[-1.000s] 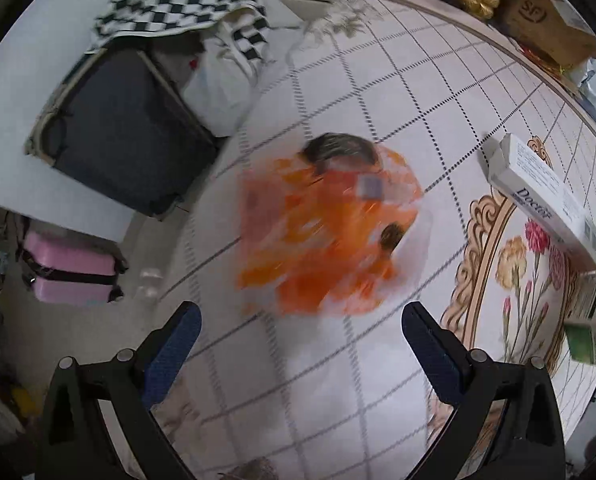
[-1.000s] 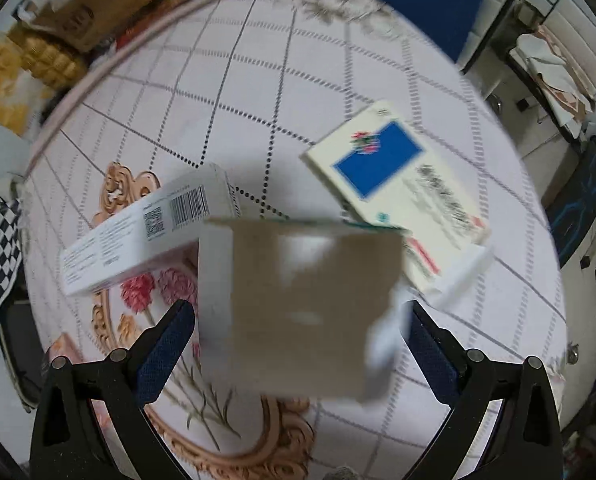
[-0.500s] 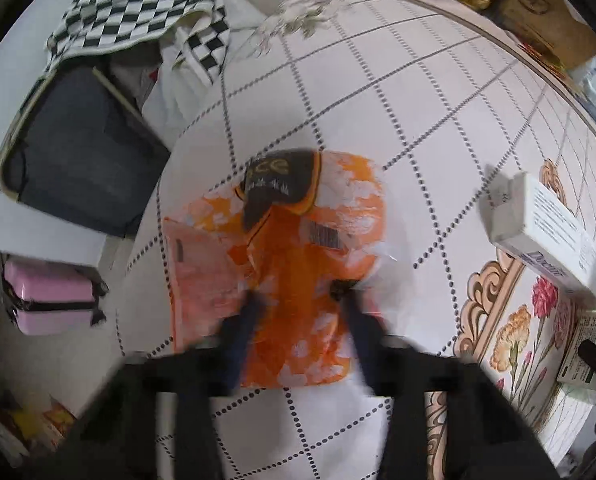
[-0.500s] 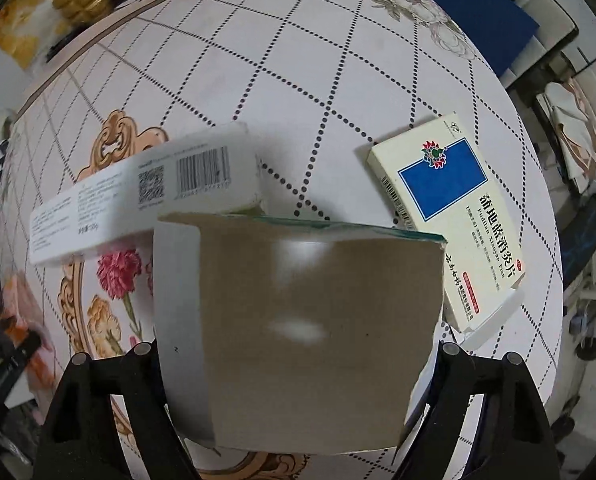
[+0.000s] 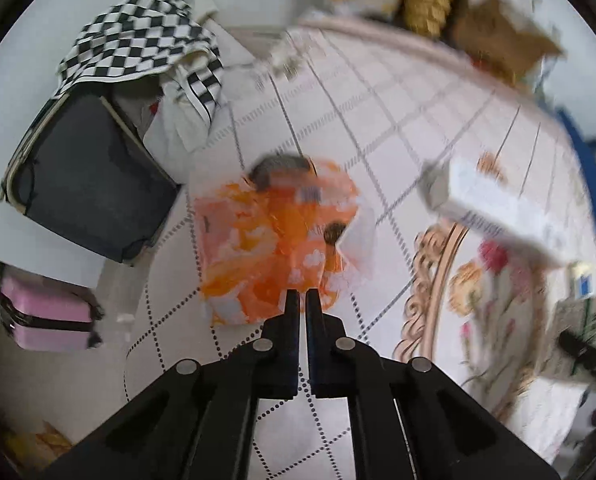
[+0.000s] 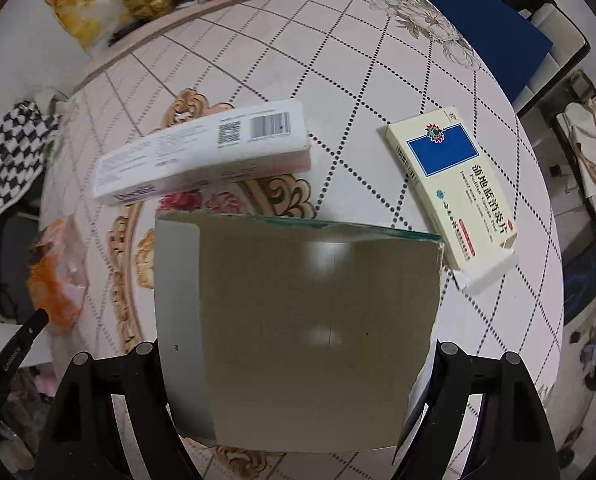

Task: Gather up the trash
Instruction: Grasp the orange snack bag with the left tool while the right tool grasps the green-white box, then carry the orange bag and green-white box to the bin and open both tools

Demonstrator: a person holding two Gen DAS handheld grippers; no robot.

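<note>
An orange and white plastic wrapper [image 5: 282,240] lies near the left edge of the round table [image 5: 377,92]. My left gripper [image 5: 302,298] is shut on the wrapper's near edge. My right gripper [image 6: 298,360] is shut on a flattened grey-brown cardboard box [image 6: 298,328] that fills the lower middle of the right wrist view and hides the fingertips. A long white carton [image 6: 206,152] and a cream and blue medicine box [image 6: 453,188] lie on the table beyond it. The wrapper also shows at the left of the right wrist view [image 6: 56,272].
A dark bin with a checkered cloth [image 5: 94,184] stands beside the table on the left, with a pink case [image 5: 46,316] on the floor. Gold items and a brown box [image 5: 497,36] sit at the table's far edge. A blue chair [image 6: 485,20] stands far right.
My left gripper moved in and closed from wide open onto the wrapper's near edge. My right gripper closed on the cardboard box and holds it steady.
</note>
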